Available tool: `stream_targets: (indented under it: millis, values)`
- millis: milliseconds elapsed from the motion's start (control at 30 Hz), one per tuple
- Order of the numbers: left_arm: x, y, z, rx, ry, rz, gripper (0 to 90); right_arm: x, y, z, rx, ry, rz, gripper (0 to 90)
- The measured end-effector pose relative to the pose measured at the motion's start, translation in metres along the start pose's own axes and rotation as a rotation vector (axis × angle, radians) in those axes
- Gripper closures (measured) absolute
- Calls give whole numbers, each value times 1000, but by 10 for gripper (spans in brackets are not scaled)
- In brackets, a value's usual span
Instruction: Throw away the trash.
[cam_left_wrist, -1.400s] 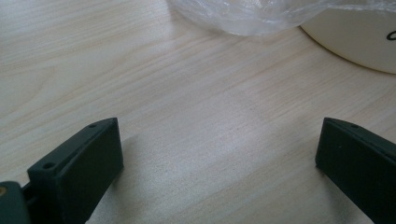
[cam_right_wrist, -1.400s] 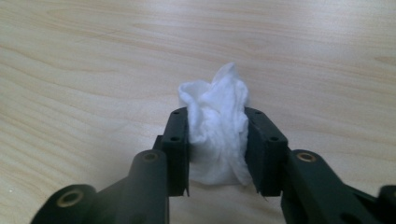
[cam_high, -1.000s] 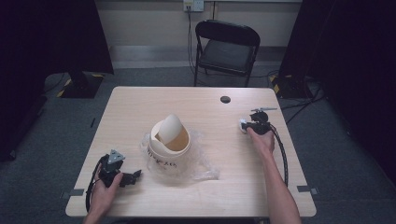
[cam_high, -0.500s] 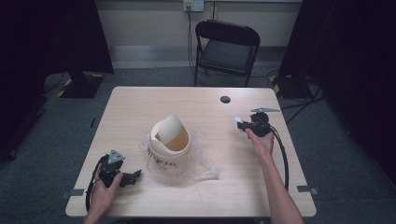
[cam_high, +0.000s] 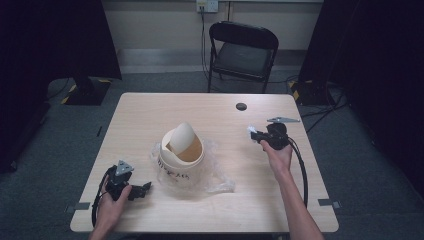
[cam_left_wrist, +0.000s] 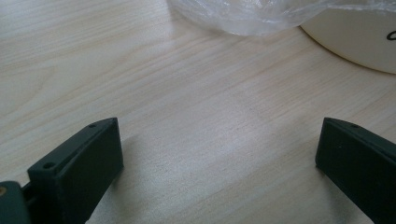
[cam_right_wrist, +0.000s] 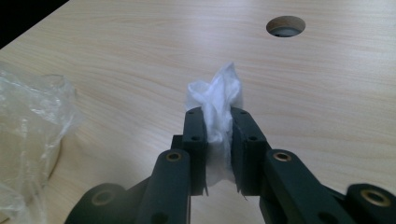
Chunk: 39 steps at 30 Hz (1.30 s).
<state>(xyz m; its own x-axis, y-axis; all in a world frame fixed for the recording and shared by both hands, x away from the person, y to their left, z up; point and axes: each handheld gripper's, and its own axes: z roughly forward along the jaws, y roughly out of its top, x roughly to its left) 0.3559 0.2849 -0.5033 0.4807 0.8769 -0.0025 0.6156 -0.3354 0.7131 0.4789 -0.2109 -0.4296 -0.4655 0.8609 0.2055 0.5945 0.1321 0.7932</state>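
A cream bin with a tilted swing lid (cam_high: 182, 149) stands mid-table inside a loose clear plastic bag (cam_high: 220, 172). My right gripper (cam_high: 256, 135) hovers above the table to the bin's right, shut on a crumpled white tissue (cam_right_wrist: 218, 105) whose top sticks out beyond the jaws; the tissue (cam_high: 252, 131) shows white at the gripper's tip. My left gripper (cam_high: 145, 189) rests low at the table's front left, open, with bare wood between its jaws (cam_left_wrist: 219, 154). The bin's base (cam_left_wrist: 355, 37) and bag edge (cam_left_wrist: 243, 16) lie just beyond it.
The light wooden table (cam_high: 150, 115) has a round cable hole (cam_high: 241, 106) near its far right side, also in the right gripper view as a hole (cam_right_wrist: 286, 25). A black folding chair (cam_high: 243, 50) stands behind the table. Cables trail from both grippers.
My right gripper has lifted and moved left toward the bin with the tissue in it. The left gripper has stayed put.
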Motion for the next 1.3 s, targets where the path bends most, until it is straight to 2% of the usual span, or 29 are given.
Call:
stream_targets:
  millis: [333, 900, 1300]
  values:
    - [0, 0, 0, 0, 0, 0, 2, 22, 4, -14, -37, 63, -10, 782]
    - [0, 0, 0, 0, 0, 0, 2, 78, 9, -31, -82, 174, -129, 784]
    - [0, 0, 0, 0, 0, 0, 2, 101, 10, -37, -97, 243, -162, 784]
